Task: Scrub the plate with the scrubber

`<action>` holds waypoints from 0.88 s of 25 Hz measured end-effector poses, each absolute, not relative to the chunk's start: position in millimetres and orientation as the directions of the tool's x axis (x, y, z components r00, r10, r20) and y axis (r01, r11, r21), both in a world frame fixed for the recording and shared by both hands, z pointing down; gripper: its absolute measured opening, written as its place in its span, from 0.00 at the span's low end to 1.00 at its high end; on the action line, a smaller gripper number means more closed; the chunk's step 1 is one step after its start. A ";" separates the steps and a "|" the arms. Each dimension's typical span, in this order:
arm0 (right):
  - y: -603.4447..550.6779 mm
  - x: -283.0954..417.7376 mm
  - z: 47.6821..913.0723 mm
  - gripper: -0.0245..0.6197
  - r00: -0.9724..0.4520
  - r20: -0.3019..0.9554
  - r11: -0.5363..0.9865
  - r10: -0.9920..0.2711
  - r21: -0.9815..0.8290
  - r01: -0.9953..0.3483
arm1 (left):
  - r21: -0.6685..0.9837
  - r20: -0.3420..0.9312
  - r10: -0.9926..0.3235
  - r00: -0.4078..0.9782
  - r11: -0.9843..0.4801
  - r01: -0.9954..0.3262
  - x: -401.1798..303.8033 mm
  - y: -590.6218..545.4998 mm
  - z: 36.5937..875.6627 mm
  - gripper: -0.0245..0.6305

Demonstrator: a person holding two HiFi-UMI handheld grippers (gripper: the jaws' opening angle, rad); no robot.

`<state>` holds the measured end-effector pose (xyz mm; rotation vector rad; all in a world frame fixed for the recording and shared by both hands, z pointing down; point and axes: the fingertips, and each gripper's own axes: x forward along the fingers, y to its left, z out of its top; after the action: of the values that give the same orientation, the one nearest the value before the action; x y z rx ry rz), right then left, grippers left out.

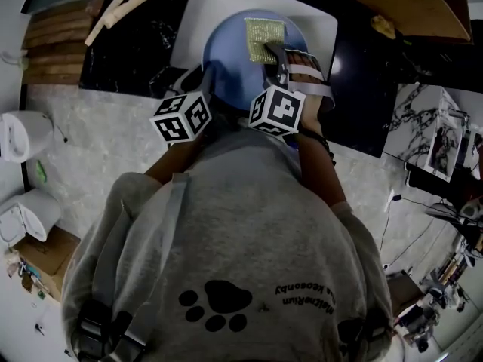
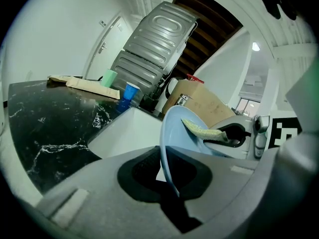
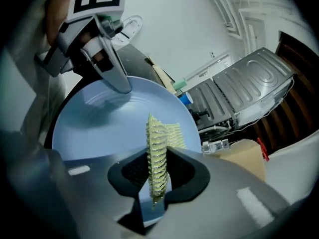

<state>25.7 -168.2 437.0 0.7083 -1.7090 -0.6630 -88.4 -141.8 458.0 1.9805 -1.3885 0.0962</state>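
Pale-blue plate (image 1: 226, 59): stiff, smooth, breakable, probably slippery; held tilted over the sink (image 1: 198, 17) | left gripper (image 2: 167, 180): fingers clamped on its near rim (the soundest hold) | right gripper (image 3: 157, 180): fingers pinching the soft, light mesh scrubber (image 3: 159, 148), laid against the plate's face.

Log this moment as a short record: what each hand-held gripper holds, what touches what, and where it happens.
left hand-held gripper: shut on the rim of the blue plate
right hand-held gripper: shut on the yellow-green scrubber
contact: scrubber lies against the plate's face
location: over the white sink, set in a black marble counter
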 end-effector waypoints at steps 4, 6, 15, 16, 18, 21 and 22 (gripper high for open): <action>-164.2 24.9 455.6 0.16 -0.196 0.686 0.711 -0.701 0.691 -0.127 | 0.498 0.440 -0.793 0.422 -0.176 -0.849 -87.5 -142.0 458.4 0.07; -161.3 25.3 459.5 0.16 -0.195 0.708 0.734 -0.678 0.666 -0.135 | 0.499 0.442 -0.793 0.420 -0.171 -0.849 -87.9 -142.4 459.0 0.07; -122.8 18.6 483.3 0.16 -0.212 0.832 0.858 -0.513 0.498 -0.125 | 0.497 0.468 -0.798 0.379 -0.117 -0.860 -93.4 -143.2 462.0 0.07; -117.3 17.5 484.3 0.16 -0.216 0.844 0.871 -0.491 0.475 -0.125 | 0.494 0.470 -0.799 0.376 -0.115 -0.862 -93.7 -142.9 462.0 0.07; -105.1 15.9 486.4 0.16 -0.224 0.872 0.900 -0.435 0.417 -0.123 | 0.490 0.472 -0.800 0.371 -0.112 -0.865 -93.8 -142.8 461.8 0.07; -85.5 13.5 490.6 0.16 -0.241 0.915 0.945 -0.325 0.301 -0.129 | 0.485 0.476 -0.801 0.364 -0.107 -0.868 -94.0 -143.1 462.0 0.07; -79.8 12.5 491.3 0.16 -0.249 0.924 0.955 -0.290 0.264 -0.133 | 0.483 0.476 -0.801 0.362 -0.105 -0.869 -94.2 -143.1 462.1 0.07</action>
<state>12.5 -79.8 491.3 0.3113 -1.8271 -0.1518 -94.2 -143.1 462.1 1.9112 -1.4502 0.1208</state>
